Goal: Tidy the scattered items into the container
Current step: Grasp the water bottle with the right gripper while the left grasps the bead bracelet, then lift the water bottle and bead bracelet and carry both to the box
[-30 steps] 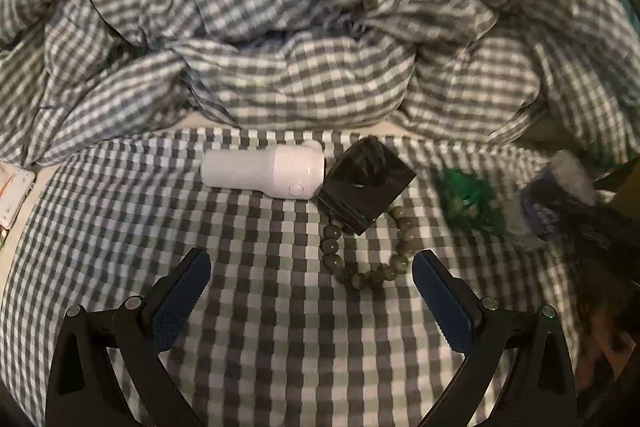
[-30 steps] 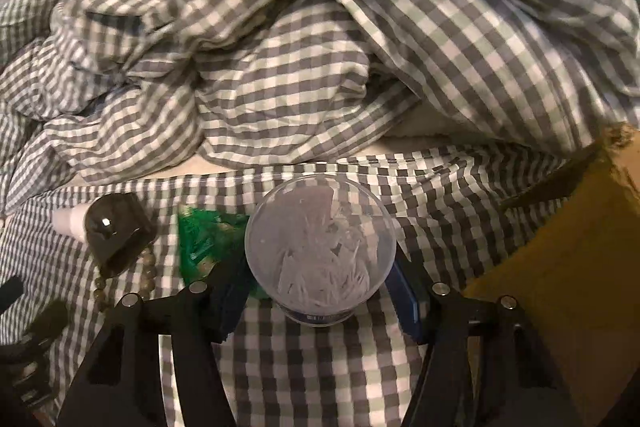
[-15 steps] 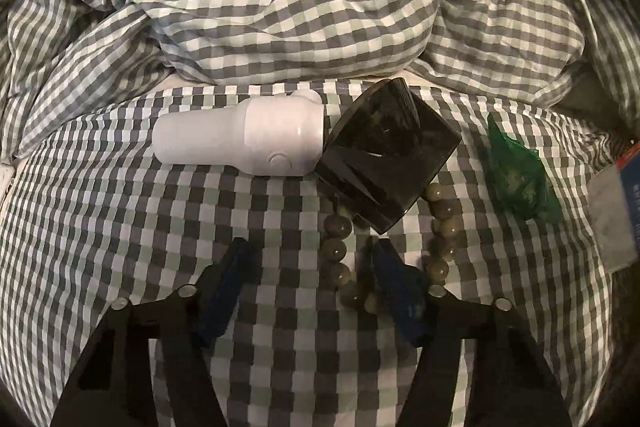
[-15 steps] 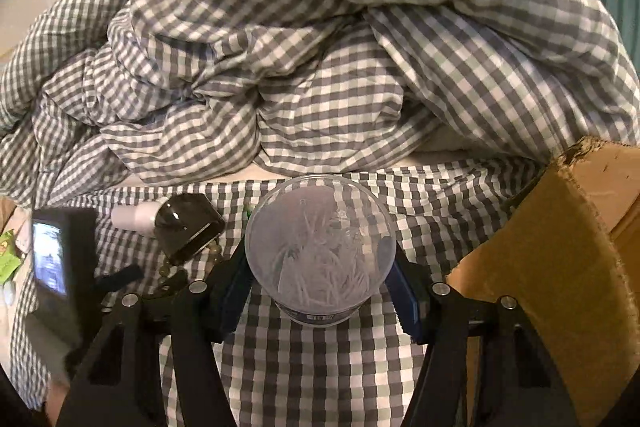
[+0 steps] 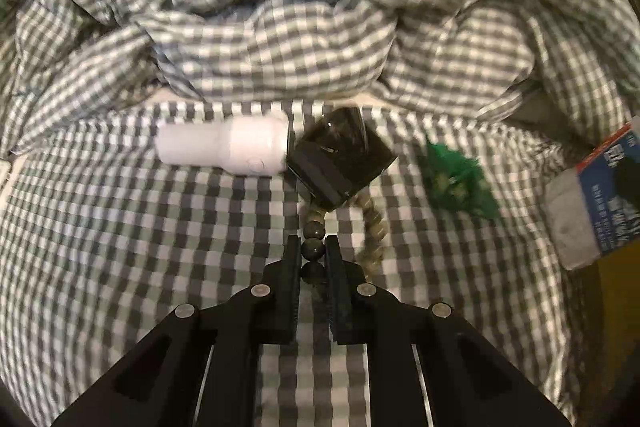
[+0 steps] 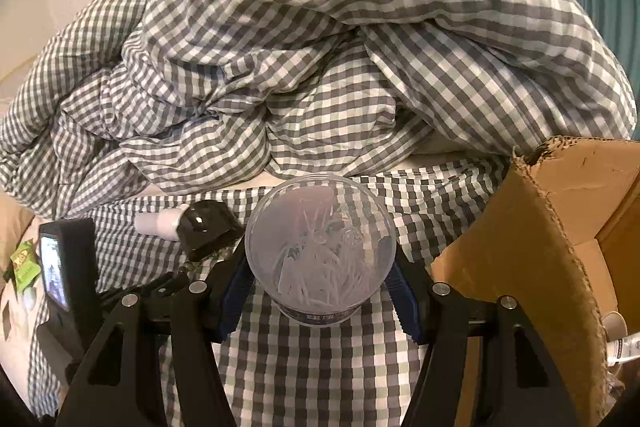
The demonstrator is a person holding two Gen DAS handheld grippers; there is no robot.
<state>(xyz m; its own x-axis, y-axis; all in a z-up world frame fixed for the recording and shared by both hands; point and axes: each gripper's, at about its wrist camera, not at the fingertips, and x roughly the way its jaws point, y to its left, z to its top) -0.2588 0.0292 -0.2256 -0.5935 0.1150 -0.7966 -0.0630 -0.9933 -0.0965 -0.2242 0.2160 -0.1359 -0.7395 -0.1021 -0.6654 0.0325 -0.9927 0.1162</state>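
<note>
Already the left gripper (image 5: 313, 251) pinches the bead bracelet (image 5: 340, 227) mid-bed, its far end under the black box (image 5: 340, 163); lifting could drag that. Right gripper (image 6: 320, 281) clamps the swab tub (image 6: 320, 247) beside the cardboard box (image 6: 532, 247).

A bead bracelet (image 5: 316, 247) lies partly under a dark cube (image 5: 340, 155), beside a white bottle (image 5: 224, 147) and a blurry green packet (image 5: 460, 179), possibly candy.

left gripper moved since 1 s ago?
Yes. The left gripper has advanced toward the white bottle and dark box, and its jaws, wide open before, are now shut on the bead bracelet.
</note>
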